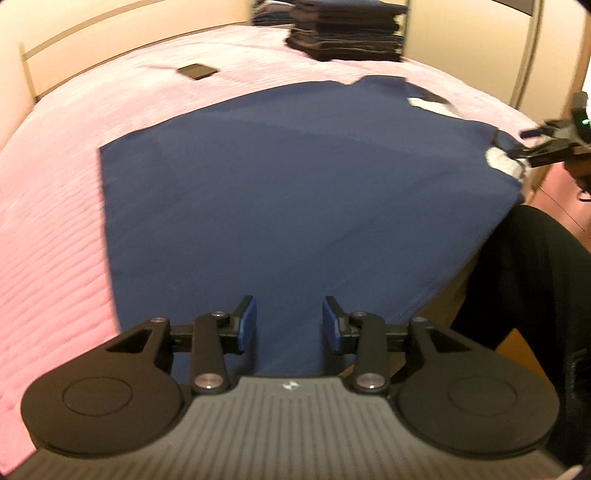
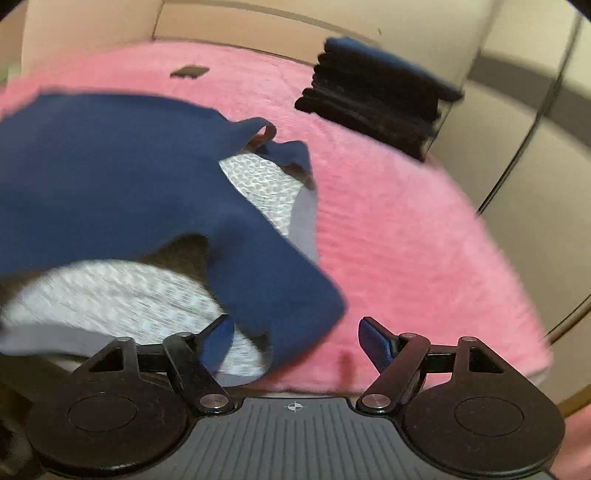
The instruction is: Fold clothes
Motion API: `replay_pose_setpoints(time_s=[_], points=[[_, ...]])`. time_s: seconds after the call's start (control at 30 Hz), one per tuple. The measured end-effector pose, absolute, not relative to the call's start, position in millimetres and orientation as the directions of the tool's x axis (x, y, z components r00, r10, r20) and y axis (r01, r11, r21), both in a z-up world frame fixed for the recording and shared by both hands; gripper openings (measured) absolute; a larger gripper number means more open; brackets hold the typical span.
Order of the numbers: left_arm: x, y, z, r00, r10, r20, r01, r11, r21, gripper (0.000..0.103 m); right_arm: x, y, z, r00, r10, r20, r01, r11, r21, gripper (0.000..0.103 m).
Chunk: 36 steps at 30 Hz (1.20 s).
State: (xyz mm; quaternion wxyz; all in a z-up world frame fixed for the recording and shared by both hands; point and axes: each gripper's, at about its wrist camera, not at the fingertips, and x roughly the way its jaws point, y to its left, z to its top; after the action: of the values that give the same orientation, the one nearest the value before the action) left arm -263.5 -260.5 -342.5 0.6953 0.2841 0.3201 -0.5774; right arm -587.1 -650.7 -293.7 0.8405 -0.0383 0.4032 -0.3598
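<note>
Navy blue fabric garment smeared by motion blur and cut off at the left edge, small flat dark rectangular object on the pink bedspread too blurred to identify, tall stack of folded dark clothes cropped at the top edge

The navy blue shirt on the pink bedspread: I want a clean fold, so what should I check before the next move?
1. Navy blue shirt lies flat: not ok, rumpled at its white-lined collar.
2. Left gripper free of cloth: ok, nothing between its pads.
3. Right gripper open: ok, shirt edge lies between its fingers, not pinched.
4. Stack of dark folded clothes clear of the shirt: ok.
5. Small black flat object clear: ok.
6. Shirt's near hem: cannot tell.
</note>
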Motion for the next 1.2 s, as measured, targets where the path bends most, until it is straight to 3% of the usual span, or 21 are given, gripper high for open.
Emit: replay_pose_setpoints(time_s=[0.07,0.17,0.37,0.53,0.73,1.0,1.2], points=[[-267,-267,-343,0.119,-0.622,-0.774,0.987,0.157,0.025,0.035,-603,-664,-293,0.341,-0.723,-0.601,0.66,0.639,-0.395,0.076],[-268,-274,-346,0.109,-0.615,-0.781,0.989,0.142,0.026,0.035,-636,-691,-293,0.367,-0.638,-0.677,0.738,0.643,-0.206,0.076],[-273,-289,-349,0.093,-0.611,-0.786,0.993,0.115,0.028,0.036,-639,-666,-288,0.407,-0.62,-0.671,0.666,0.704,-0.247,0.077],[-284,-304,-343,0.071,-0.626,-0.776,0.997,0.073,0.032,0.039,-646,-646,-264,0.484,-0.561,-0.671,0.655,0.741,-0.147,0.077],[-295,-336,-336,0.016,-0.65,-0.76,1.0,-0.007,0.028,0.042,-619,-667,-231,0.636,-0.485,-0.6,0.615,0.788,0.015,0.077],[-266,-430,-325,-0.069,-0.688,-0.722,0.986,-0.157,0.055,0.047,-530,-748,-237,0.678,-0.419,-0.604,0.605,0.784,0.136,0.077],[-215,-539,-324,-0.16,-0.701,-0.695,0.962,-0.27,0.05,0.047,-480,-786,-257,0.641,-0.39,-0.662,0.648,0.737,0.194,0.077]])
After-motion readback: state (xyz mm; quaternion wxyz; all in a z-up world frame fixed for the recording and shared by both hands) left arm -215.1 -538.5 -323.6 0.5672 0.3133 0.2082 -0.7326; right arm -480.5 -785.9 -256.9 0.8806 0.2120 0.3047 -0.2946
